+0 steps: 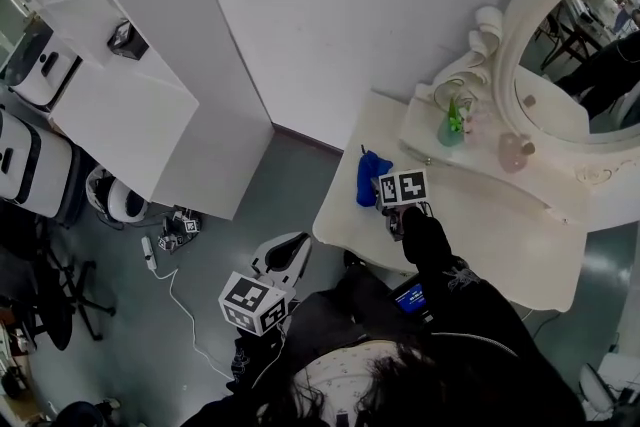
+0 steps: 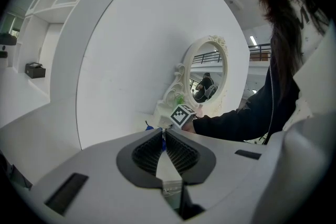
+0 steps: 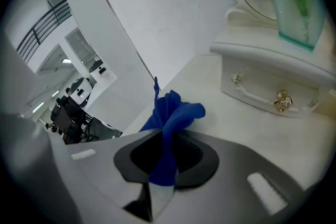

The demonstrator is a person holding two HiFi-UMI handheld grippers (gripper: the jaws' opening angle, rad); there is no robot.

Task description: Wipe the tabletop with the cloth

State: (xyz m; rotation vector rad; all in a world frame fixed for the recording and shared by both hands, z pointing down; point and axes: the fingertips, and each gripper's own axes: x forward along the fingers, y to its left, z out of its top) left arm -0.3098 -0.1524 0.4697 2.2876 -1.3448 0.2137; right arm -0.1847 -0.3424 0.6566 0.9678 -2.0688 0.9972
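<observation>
A blue cloth lies bunched on the cream dressing table near its left end. My right gripper is over the tabletop just right of the cloth. In the right gripper view the blue cloth is pinched between the jaws, which are shut on it, and the rest of it rests on the tabletop. My left gripper hangs off the table's left front edge, over the floor. Its jaws are shut with nothing between them.
A raised shelf with a drawer holds a green bottle and a pink bottle under an oval mirror. A white cabinet stands left. Cables and devices lie on the grey floor.
</observation>
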